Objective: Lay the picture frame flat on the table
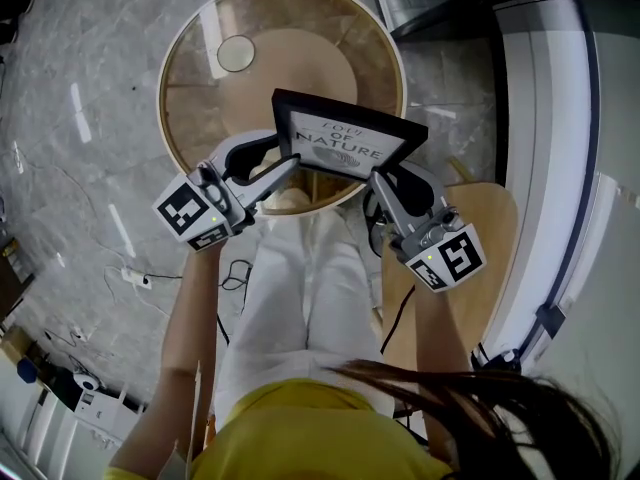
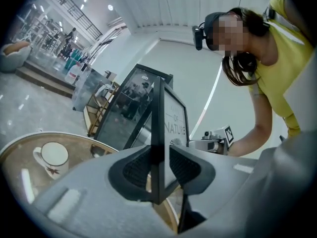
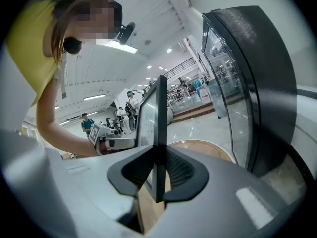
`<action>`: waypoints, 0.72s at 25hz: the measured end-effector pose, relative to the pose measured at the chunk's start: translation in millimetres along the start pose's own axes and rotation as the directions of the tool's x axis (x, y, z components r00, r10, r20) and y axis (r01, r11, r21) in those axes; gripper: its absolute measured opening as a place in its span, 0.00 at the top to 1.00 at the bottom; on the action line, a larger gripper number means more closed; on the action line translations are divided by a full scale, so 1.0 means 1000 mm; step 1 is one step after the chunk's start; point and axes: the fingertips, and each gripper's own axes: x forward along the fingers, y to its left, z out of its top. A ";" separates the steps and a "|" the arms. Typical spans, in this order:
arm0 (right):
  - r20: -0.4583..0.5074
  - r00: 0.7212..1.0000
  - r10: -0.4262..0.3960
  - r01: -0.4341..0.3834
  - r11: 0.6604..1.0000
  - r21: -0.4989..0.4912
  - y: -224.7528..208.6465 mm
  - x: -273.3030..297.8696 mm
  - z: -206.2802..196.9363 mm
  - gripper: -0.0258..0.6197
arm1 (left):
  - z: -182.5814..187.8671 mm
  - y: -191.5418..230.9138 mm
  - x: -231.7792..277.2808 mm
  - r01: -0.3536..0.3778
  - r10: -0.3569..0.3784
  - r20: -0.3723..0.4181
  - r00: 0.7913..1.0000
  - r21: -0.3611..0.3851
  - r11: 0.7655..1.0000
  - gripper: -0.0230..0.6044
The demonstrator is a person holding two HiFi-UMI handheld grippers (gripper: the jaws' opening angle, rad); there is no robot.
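A black picture frame (image 1: pixel 345 138) with a white print stands tilted over the near edge of the round wooden, glass-topped table (image 1: pixel 300 28). My left gripper (image 1: pixel 288 165) is shut on its lower left edge, and my right gripper (image 1: pixel 380 176) is shut on its lower right edge. In the left gripper view the frame's edge (image 2: pixel 158 123) runs upright between the pads of the left gripper (image 2: pixel 159 168), which press on it. The right gripper view shows the same: the frame (image 3: pixel 157 113) is clamped in the right gripper (image 3: pixel 159 175).
A white cup (image 1: pixel 236 53) sits on the table's far left part, also the cup (image 2: pixel 52 155) in the left gripper view. A wooden chair (image 1: pixel 485 218) stands at the right. A curved dark glass cabinet (image 3: pixel 247 83) rises close by. Cables (image 1: pixel 135 276) lie on the marble floor.
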 end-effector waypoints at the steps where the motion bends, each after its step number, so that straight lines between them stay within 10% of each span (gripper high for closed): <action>1: -0.001 1.000 -0.003 0.003 1.000 0.004 -0.002 0.001 -0.002 0.85 | -0.001 0.003 0.001 -0.011 0.011 -0.004 1.000 0.014 1.000 0.84; 18: -0.120 0.989 -0.084 0.100 0.986 0.133 -0.101 0.044 -0.079 0.85 | -0.074 0.084 0.060 -0.098 0.089 -0.130 0.987 -0.062 0.993 0.84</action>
